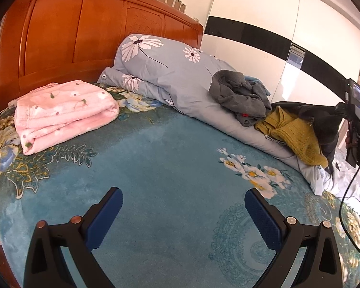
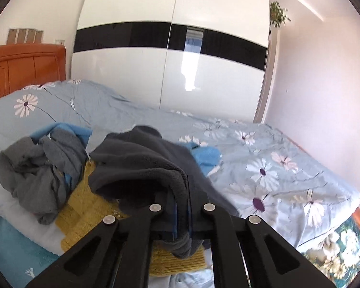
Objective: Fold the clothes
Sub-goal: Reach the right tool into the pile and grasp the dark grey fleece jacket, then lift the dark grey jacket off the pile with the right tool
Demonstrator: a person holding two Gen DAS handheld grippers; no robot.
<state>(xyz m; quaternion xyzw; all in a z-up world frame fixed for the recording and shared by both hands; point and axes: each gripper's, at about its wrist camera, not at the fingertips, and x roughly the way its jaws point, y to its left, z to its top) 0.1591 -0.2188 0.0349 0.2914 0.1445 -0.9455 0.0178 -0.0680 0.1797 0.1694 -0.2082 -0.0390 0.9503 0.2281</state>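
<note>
Right tongs (image 2: 182, 218) clamped on thick dark fleece garment (image 2: 141, 165), lifted off the clothes pile on the daisy-print duvet (image 2: 276, 168). Left tongs (image 1: 183, 206) apart, empty, over plush blue bedspread (image 1: 170, 148). Best carry fleece clear of knobbly mustard knit (image 2: 84, 206), spread flat there, left pinching a free edge.

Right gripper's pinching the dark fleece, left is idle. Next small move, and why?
Probably lift the dark fleece clear of the pile and carry it over the open blue bedspread: the right gripper is shut on it, the mustard knit lies beneath, and the left gripper hovers open.
</note>
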